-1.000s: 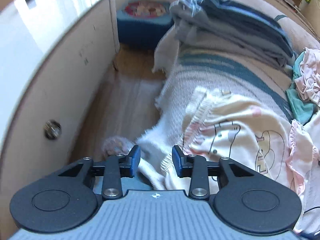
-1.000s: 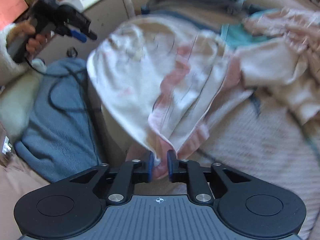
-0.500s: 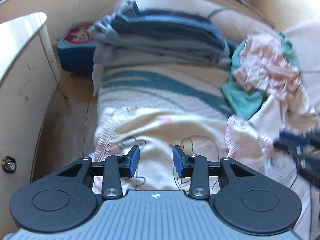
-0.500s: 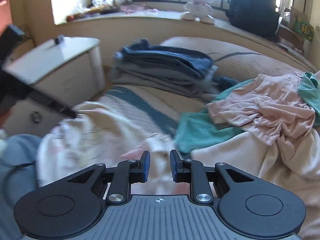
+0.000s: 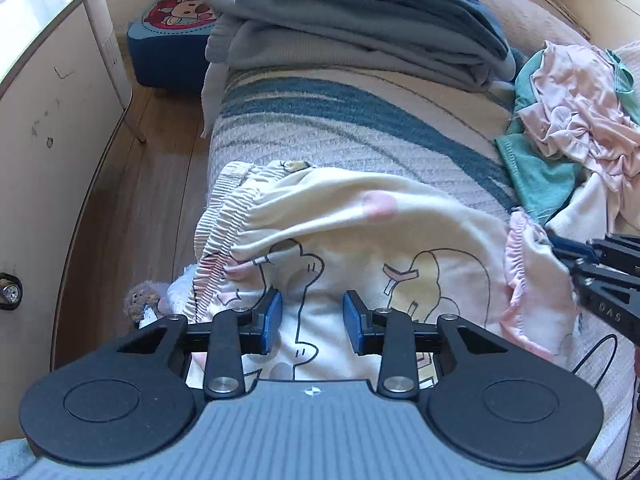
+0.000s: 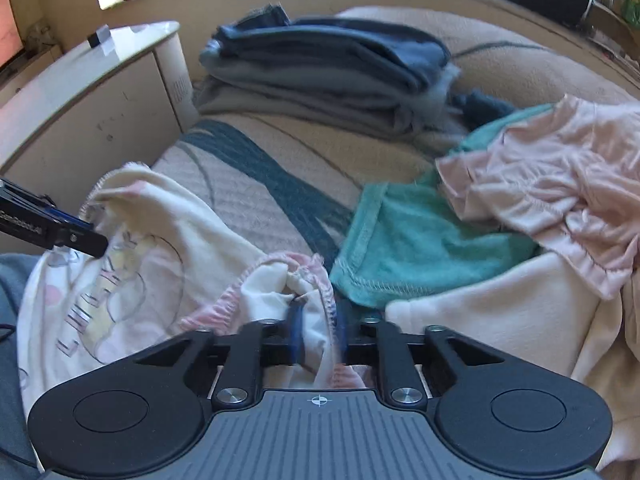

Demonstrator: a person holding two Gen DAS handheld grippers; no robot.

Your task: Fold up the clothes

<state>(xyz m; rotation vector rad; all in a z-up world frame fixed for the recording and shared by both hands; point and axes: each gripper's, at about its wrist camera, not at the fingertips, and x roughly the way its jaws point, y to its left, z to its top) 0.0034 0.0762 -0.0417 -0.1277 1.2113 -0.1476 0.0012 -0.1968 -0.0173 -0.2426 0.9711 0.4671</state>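
A cream garment (image 5: 360,232) with cartoon outlines and an elastic waistband lies spread on the striped blanket (image 5: 340,128). My left gripper (image 5: 310,318) hangs open just above its printed front, with nothing pinched between the blue pads. In the right wrist view the same cream garment (image 6: 160,216) ends in a pink ruffled hem (image 6: 308,272). My right gripper (image 6: 318,336) is closing its jaws on that hem, with the fabric bunched between the pads. The right gripper (image 5: 576,256) shows at the garment's right edge, and the left gripper (image 6: 92,240) pokes in from the left.
A folded stack of blue and grey clothes (image 5: 360,28) sits at the far end of the bed. A teal garment (image 6: 420,240) and a crumpled pink one (image 6: 560,176) lie to the right on cream cloth. A white cabinet (image 5: 52,100), wooden floor (image 5: 132,200) and blue cushion (image 5: 168,40) lie left.
The left gripper swung from the bed's edge to above the cream garment. The right gripper carried the garment's hem down onto the bed, and its jaws narrowed on the ruffle.
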